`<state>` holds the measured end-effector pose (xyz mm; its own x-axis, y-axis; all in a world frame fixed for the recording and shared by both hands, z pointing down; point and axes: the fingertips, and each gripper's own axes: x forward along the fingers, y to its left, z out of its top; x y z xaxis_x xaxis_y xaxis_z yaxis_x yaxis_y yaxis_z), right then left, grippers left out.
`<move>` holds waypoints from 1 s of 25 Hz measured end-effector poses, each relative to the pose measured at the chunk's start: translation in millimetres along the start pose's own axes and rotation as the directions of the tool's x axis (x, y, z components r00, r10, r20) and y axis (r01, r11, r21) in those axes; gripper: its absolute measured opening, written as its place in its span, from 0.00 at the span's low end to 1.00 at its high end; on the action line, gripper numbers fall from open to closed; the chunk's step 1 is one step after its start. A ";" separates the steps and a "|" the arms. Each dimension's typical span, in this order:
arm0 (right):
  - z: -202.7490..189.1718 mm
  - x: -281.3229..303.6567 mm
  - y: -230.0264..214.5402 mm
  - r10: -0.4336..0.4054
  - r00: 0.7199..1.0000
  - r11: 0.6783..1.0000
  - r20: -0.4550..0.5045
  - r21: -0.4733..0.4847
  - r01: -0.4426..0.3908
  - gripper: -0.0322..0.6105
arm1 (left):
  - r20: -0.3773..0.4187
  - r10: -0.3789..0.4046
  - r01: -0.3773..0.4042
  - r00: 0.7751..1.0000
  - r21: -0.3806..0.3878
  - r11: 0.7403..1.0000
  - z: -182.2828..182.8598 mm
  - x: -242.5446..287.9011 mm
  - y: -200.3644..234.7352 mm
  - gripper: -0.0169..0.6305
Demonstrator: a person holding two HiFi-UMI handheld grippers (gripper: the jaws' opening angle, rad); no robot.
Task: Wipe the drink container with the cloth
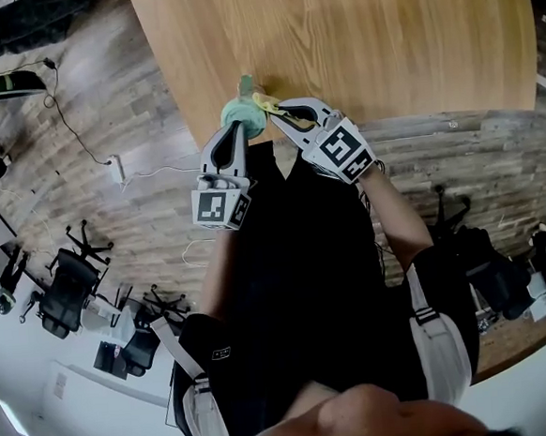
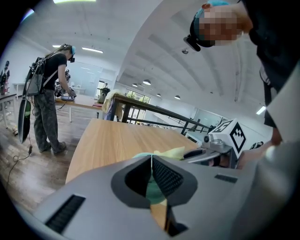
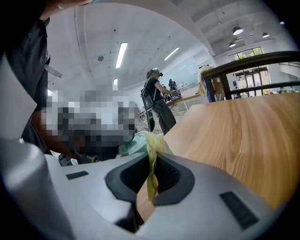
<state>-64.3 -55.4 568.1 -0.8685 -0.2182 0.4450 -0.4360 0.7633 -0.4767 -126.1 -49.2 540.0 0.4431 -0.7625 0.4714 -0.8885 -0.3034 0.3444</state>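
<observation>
My left tongs (image 2: 152, 158) are pressed tight on the green drink container (image 2: 154, 191). I can see its green side squeezed in the thin gap between the two jaws. My right tongs (image 3: 152, 157) are pinching the yellow cloth (image 3: 151, 182). It hangs as a thin strip between those jaws and bunches up just past their tips.

From the head view, the two tongs point away from me and their tips are very close. The right tongs sit just to the right of the left ones. The container pokes out in front of the left tongs, and the cloth is right beside it, on the side of the right tongs. The cloth looks like it is touching the container near its top.

The wooden table (image 1: 362, 36) spreads out ahead of both tongs, and the container is at its near edge. I cannot tell if the container rests on the wood or is lifted a little.

Far past the tongs, another person (image 2: 49, 93) stands by a different table
</observation>
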 end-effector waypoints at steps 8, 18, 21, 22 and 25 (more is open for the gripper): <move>-22.9 11.6 -16.9 0.028 0.998 0.999 -0.056 0.041 -0.025 0.12 | 0.006 0.021 -0.021 1.000 -0.022 1.000 5.6 1.9 -1.8 0.07; -52.0 36.1 -34.6 0.051 0.992 0.993 -0.118 0.114 -0.037 0.12 | 0.014 0.019 -0.018 1.000 -0.035 0.999 6.5 -2.5 -0.4 0.07; -63.7 42.1 -41.6 0.054 0.987 0.993 -0.154 0.115 -0.037 0.12 | 0.033 0.013 -0.011 0.999 -0.043 0.999 9.8 -1.4 -1.9 0.07; -67.6 45.8 -43.8 0.057 0.984 0.992 -0.167 0.117 -0.037 0.12 | 0.034 0.014 -0.013 0.999 -0.041 0.999 10.1 -1.5 -0.2 0.07; -79.5 55.5 -50.6 0.059 0.978 0.992 -0.202 0.120 -0.035 0.12 | 0.046 0.015 -0.013 0.999 -0.041 0.999 11.1 -2.3 1.6 0.07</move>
<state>-71.7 -57.8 677.1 -0.8274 -0.0453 0.5598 -0.4302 0.6918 -0.5799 -129.9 -54.3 530.5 0.4241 -0.7923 0.4387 -0.8884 -0.2698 0.3715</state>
